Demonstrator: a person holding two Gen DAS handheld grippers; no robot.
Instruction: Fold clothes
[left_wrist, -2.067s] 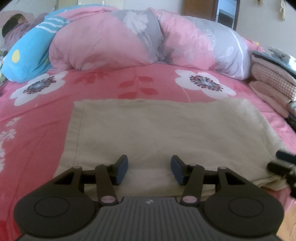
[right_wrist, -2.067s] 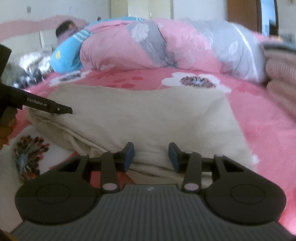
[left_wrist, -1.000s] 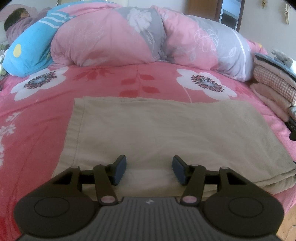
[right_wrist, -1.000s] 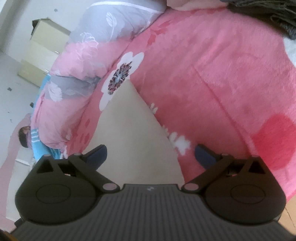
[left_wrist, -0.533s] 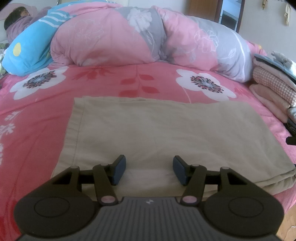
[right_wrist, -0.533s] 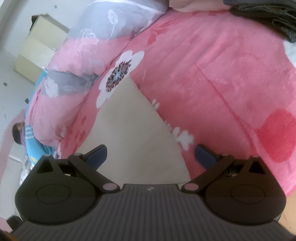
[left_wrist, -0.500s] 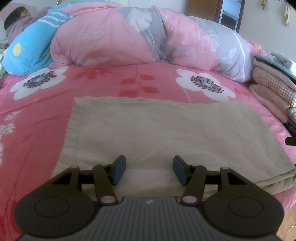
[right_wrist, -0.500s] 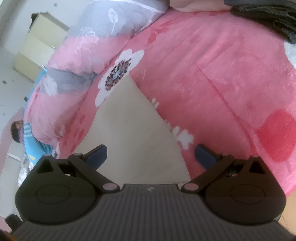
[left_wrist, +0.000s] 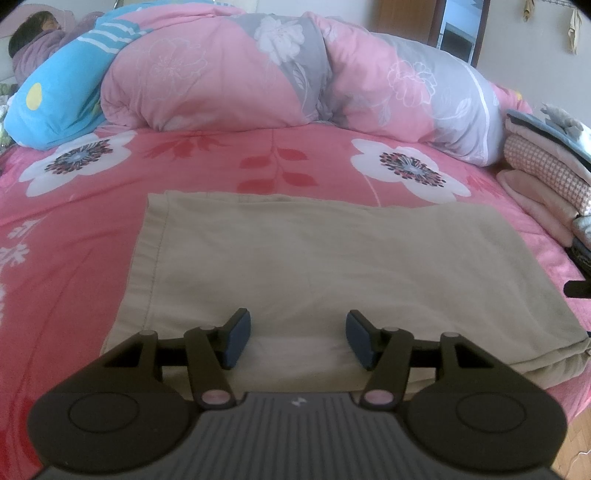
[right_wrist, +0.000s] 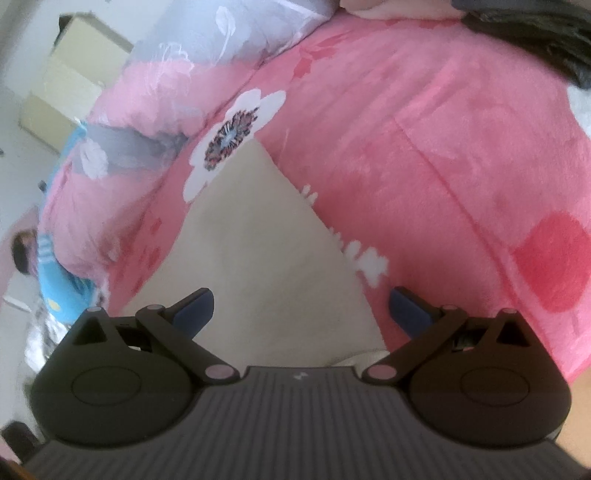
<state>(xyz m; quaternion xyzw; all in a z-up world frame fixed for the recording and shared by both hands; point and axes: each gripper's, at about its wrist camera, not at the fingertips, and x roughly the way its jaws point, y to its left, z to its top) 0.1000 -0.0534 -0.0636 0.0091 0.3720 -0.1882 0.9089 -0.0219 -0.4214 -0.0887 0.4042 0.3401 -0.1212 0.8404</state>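
From the left wrist view, the left gripper (left_wrist: 298, 339) hangs over the near edge of the beige garment (left_wrist: 325, 258); its jaws stand apart with nothing pinched, and the cloth lies flat beyond and beneath them, spread across the pink bedsheet (left_wrist: 74, 221). Left of the jaws runs the stitched hem; right of them the near corner bulges in thick layers at the bed's edge. Far ahead lies the rolled quilt (left_wrist: 258, 74), and off to the right a stack of folded clothes (left_wrist: 535, 173); a dark tip, probably the other tool, shows at the right border.

From the right wrist view, rolled sideways and somewhat blurred, the right gripper (right_wrist: 301, 308) has its jaws wide apart and empty; the garment's (right_wrist: 258, 251) side edge runs between them, cloth toward the left jaw, bare sheet (right_wrist: 443, 147) toward the right.

The risks, as I judge them: closing here could catch only the top layer, so the lower layers lag and the fold skews; or the pads could bite the plush sheet along with the cloth; and one side lifted ahead of the other would drag the flat panel into wrinkles.
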